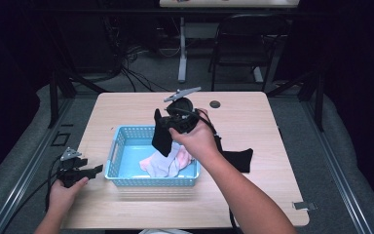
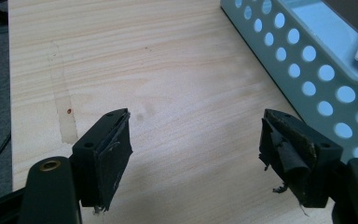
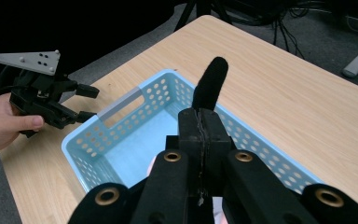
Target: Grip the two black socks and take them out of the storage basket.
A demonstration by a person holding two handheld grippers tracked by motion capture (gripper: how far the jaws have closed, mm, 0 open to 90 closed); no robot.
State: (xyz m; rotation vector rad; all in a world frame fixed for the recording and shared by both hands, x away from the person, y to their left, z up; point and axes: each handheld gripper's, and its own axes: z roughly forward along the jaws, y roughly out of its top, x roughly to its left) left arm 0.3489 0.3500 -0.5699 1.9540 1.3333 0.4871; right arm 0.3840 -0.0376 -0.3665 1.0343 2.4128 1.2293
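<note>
A light blue perforated basket (image 1: 113, 157) stands on the wooden table (image 1: 253, 122), with pale pink and white cloth (image 1: 168, 163) lying in it. Above it, my right gripper (image 1: 160, 121) is shut on a black sock (image 1: 163, 140) that hangs down over the basket. In the right gripper view the sock's end (image 3: 209, 81) sticks up past the closed right gripper (image 3: 199, 115). A second black sock (image 1: 238, 159) lies flat on the table right of the basket. My left gripper (image 1: 96, 170) rests open at the table's left edge, beside the basket wall (image 2: 307, 74); nothing is between the left gripper's (image 2: 196, 122) jaws.
A round grommet (image 1: 215, 104) sits near the table's far edge. Behind the table are a black chair (image 1: 246, 44), a white table leg (image 1: 182, 53) and floor cables (image 1: 136, 73). A strip of tape (image 1: 304, 205) marks the near right corner.
</note>
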